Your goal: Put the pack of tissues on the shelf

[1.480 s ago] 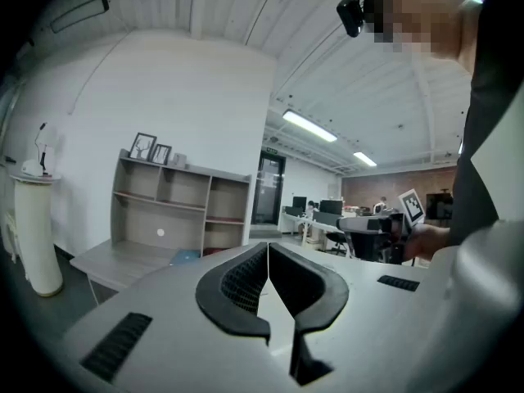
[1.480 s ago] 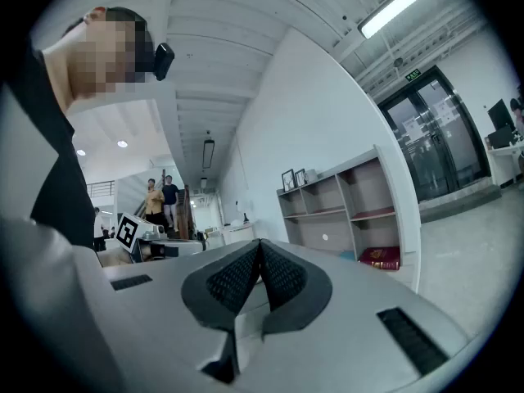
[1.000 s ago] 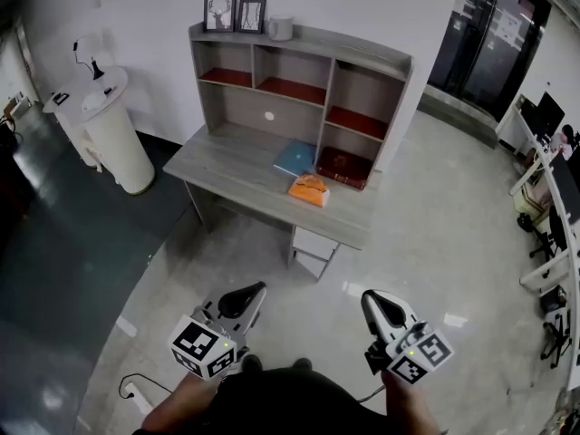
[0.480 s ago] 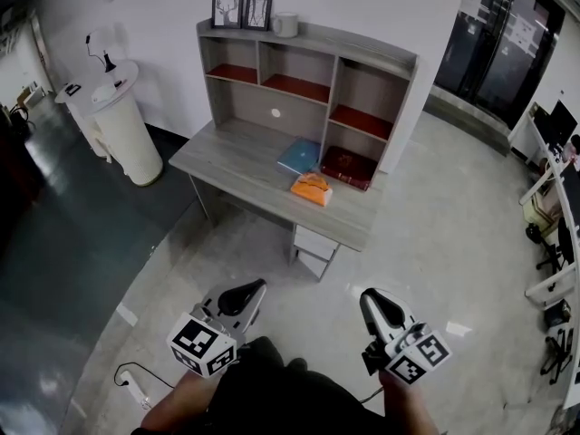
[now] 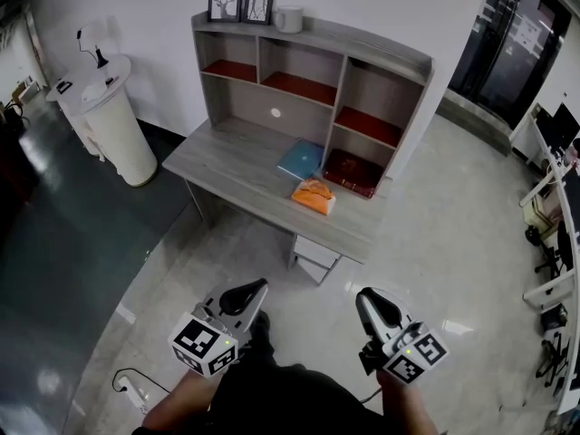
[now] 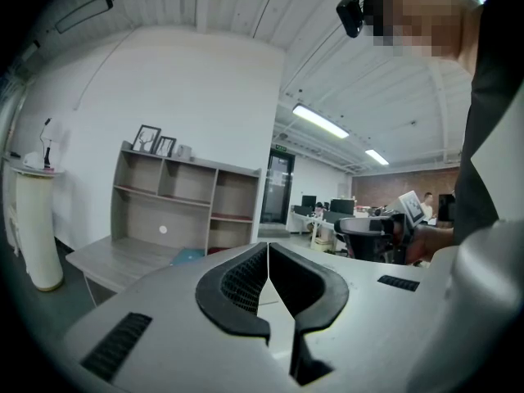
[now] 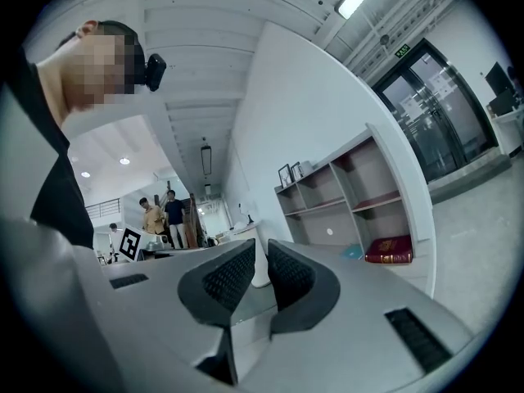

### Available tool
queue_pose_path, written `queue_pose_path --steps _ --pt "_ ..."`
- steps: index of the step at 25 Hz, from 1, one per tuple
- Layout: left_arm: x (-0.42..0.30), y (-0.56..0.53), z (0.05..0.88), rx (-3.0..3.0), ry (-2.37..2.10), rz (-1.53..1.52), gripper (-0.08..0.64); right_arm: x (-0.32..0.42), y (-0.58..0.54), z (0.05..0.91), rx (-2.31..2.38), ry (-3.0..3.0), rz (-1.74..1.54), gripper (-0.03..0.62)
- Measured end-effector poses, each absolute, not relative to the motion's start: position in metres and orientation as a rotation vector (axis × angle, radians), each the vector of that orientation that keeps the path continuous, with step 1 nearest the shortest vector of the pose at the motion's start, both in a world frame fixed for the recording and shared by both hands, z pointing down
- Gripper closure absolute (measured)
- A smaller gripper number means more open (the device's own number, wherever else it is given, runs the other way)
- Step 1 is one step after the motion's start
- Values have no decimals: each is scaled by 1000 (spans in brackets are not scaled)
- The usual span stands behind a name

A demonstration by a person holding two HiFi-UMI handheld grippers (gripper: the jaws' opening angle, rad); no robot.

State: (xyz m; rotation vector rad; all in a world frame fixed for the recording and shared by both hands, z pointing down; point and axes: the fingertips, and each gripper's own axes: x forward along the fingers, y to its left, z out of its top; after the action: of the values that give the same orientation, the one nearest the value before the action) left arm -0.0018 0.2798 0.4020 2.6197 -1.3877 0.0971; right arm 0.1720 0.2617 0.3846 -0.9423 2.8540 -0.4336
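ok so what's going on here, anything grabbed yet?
Nothing picked up yet. A person stands well back from the desk, both grippers empty. The left hand-held gripper has its jaws together. The right hand-held gripper shows a narrow gap with nothing in it. The orange pack of tissues lies on the desk near its front edge, in front of a blue book and a red book, below the shelf unit. Neither gripper is near it.
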Motion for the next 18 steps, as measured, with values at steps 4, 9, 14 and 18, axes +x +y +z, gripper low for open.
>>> queue_pose_path --steps 4,9,14,18 --pt "-29 236 402 2626 -1374 91 545 142 217 382 -944 2867 -429 571" --pt "-74 178 397 2657 -1350 98 545 96 158 372 -973 2870 -401 571" --pt "-112 135 392 2699 -1297 124 545 51 116 362 -1000 2852 -401 571" --pt "-129 108 394 2709 -1236 123 543 29 92 366 -1025 2853 -426 571"
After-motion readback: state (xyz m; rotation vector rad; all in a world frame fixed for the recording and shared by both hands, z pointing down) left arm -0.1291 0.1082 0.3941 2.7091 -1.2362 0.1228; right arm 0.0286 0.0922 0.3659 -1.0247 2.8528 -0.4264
